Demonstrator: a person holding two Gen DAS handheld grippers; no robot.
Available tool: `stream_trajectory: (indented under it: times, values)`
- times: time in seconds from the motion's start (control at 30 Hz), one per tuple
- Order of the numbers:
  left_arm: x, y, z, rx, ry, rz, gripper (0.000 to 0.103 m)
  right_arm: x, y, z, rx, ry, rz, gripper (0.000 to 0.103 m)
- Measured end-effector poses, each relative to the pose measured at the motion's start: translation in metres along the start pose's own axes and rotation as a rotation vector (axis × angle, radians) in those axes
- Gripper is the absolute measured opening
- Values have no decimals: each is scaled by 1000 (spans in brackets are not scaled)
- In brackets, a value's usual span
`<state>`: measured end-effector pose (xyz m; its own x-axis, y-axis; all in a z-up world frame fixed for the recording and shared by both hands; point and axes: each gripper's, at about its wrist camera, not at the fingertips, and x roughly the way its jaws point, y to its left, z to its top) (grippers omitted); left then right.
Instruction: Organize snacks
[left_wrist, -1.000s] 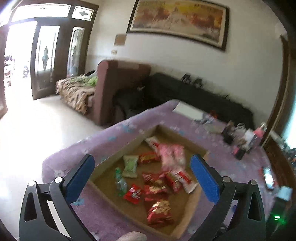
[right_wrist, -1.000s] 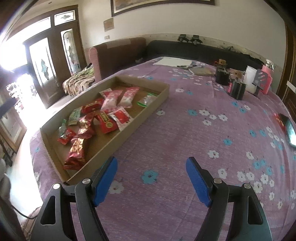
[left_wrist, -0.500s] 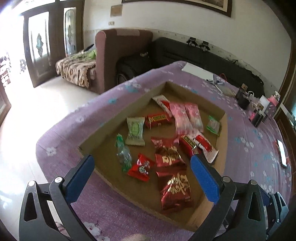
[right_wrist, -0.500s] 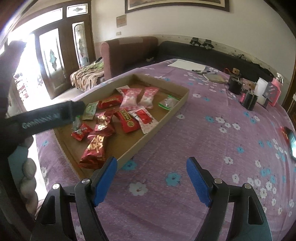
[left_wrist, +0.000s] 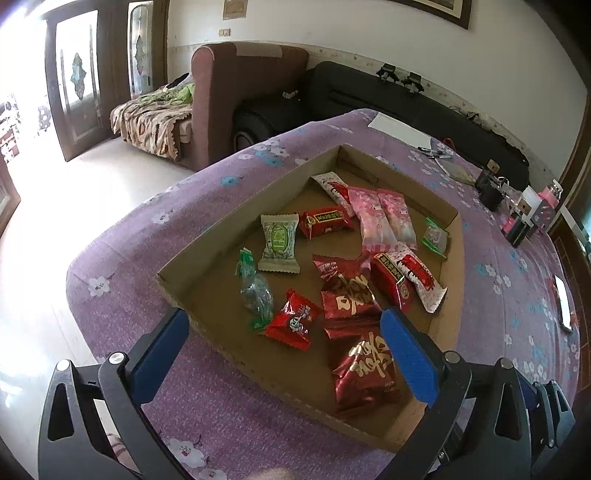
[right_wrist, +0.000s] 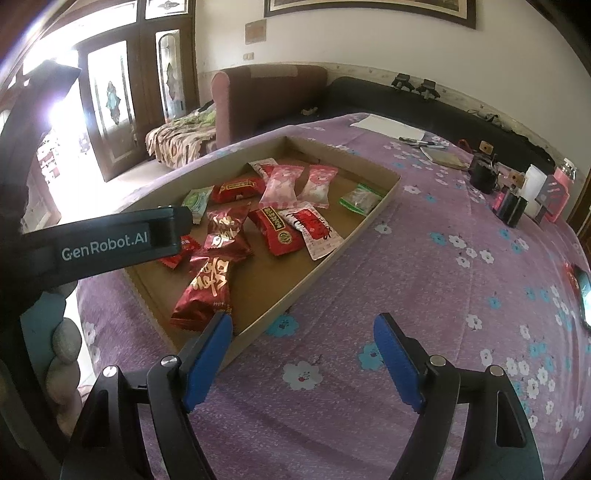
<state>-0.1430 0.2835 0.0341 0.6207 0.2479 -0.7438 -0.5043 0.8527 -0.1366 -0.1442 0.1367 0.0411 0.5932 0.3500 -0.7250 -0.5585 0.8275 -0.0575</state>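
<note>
A shallow cardboard tray (left_wrist: 207, 240) (right_wrist: 373, 210) lies on a purple flowered tablecloth (right_wrist: 424, 280) and holds several snack packets. Among them are red foil packs (left_wrist: 365, 365) (right_wrist: 207, 288), pink packs (left_wrist: 380, 218) (right_wrist: 280, 184), a green-and-white pack (left_wrist: 279, 243) and a small red candy (left_wrist: 291, 321). My left gripper (left_wrist: 284, 325) hangs open over the tray's near corner, nothing between its blue pads. My right gripper (right_wrist: 303, 325) stands open over the cloth just right of the tray's near edge, empty. The left gripper's black body (right_wrist: 103, 243) crosses the right wrist view at left.
Dark cups, a white box and a pink item (right_wrist: 517, 192) cluster at the table's far right. Papers and pens (right_wrist: 406, 129) lie at the far end. A phone (right_wrist: 583, 295) rests near the right edge. A brown sofa (left_wrist: 243, 96) and glass doors stand beyond.
The left gripper has dropped and tilted down towards the tray, which now looms larger. The right gripper has shifted towards the tray, and the left gripper's body has entered its view.
</note>
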Motion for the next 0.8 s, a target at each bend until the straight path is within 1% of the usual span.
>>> stream_trajectory:
  times: [0.17,0.8]
  values:
    - [2,3,-1,-12,15,-7,103,1,1,0,-4,1,1,81]
    - [-9,-4,-3,6,9,5,103,-9,1,-6,-2,-13,19,81]
